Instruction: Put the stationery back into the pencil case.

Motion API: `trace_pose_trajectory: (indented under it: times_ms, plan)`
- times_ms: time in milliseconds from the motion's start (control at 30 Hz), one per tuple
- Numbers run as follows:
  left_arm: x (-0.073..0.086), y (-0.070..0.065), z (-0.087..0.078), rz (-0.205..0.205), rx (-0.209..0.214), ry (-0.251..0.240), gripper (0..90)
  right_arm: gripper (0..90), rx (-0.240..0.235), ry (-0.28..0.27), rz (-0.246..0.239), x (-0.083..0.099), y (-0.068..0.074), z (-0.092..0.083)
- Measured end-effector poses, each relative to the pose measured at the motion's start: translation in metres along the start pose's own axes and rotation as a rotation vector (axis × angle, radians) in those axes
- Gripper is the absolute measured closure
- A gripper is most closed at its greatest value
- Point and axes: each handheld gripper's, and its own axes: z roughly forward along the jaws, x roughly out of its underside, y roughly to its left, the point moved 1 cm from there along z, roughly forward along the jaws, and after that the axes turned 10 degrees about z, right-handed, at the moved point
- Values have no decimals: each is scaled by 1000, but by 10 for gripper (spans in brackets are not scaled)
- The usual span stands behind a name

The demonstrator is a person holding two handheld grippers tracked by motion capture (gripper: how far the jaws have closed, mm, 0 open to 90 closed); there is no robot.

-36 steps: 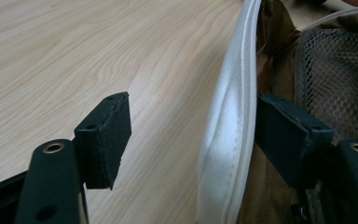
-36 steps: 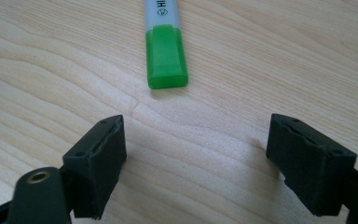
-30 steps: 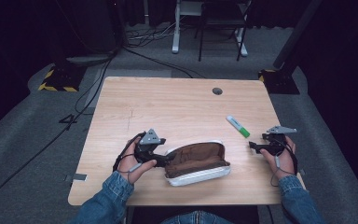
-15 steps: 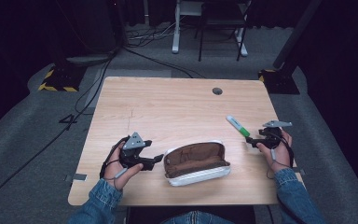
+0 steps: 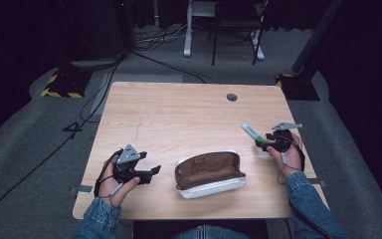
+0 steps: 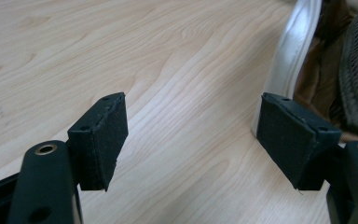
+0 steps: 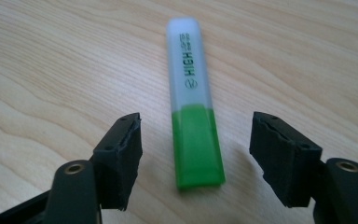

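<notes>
A brown pencil pouch (image 5: 209, 169) with a white rim lies unzipped near the table's front edge. My left gripper (image 5: 154, 172) rests to its left, a short gap away, open and empty. In the left gripper view the left gripper (image 6: 191, 105) spans bare wood, with the pouch's rim (image 6: 289, 51) at the right. A green and white highlighter (image 5: 250, 131) lies at the right. My right gripper (image 5: 259, 144) is at its near end. In the right gripper view the highlighter's (image 7: 191, 93) green end lies between the jaws of the right gripper (image 7: 196, 121), which have just been closing; the pads stand apart from it.
The wooden table (image 5: 179, 109) has a round cable hole (image 5: 232, 97) at its far right. Beyond the table stand furniture legs (image 5: 214, 35), with cables (image 5: 94, 104) on the grey floor to the left.
My left gripper has drawn back leftward from the pouch's left end. My right gripper has moved forward to the highlighter, and its jaws have narrowed around the green end.
</notes>
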Motion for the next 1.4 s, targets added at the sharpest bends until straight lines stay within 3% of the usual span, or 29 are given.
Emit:
trace_pose_trajectory:
  times_ms: [467,667,967,1167,1400]
  plan:
    - [27,4,-14,-37,-81,64,226,498,-12,18,-30,-15,5,20]
    - [37,9,-15,-52,-117,111,218,662,-13,27,-33,-18,5,22]
    - [50,17,-11,-56,-176,194,187,666,12,45,-45,-19,9,21]
    - [55,22,-8,-54,-188,208,178,666,5,30,-41,-23,11,14]
    - [59,25,-7,-86,-212,222,174,666,-10,11,-28,-29,13,2]
